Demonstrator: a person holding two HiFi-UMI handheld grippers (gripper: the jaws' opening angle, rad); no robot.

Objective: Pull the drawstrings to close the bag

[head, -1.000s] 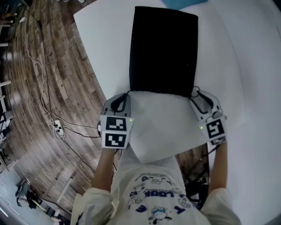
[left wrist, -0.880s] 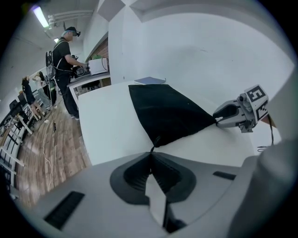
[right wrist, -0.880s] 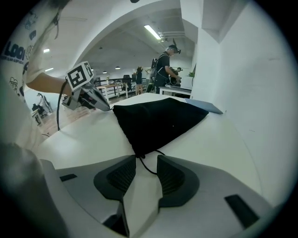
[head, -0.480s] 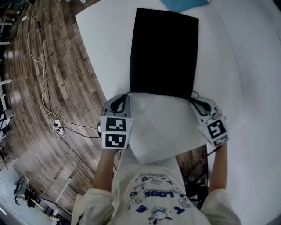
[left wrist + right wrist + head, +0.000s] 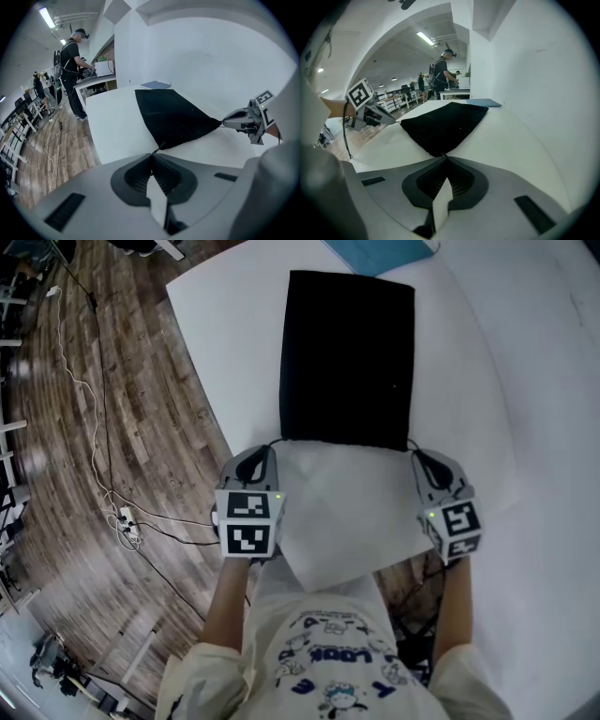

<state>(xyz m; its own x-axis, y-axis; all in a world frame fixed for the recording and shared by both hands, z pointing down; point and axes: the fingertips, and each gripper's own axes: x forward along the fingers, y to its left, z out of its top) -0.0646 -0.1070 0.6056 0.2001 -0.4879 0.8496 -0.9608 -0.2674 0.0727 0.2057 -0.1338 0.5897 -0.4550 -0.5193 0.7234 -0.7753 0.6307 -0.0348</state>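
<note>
The black bag (image 5: 347, 357) lies flat on the white worktop (image 5: 225, 324), mouth edge toward the person. The left hand-held gripper (image 5: 270, 446) sits at the bag's near left corner, jaws clamped on the left drawstring (image 5: 159, 146). The right hand-held gripper (image 5: 416, 452) sits at the near right corner; its jaws have just been closing and now pinch the right drawstring (image 5: 442, 155).

Bright even light, fisheye-warped edges
</note>
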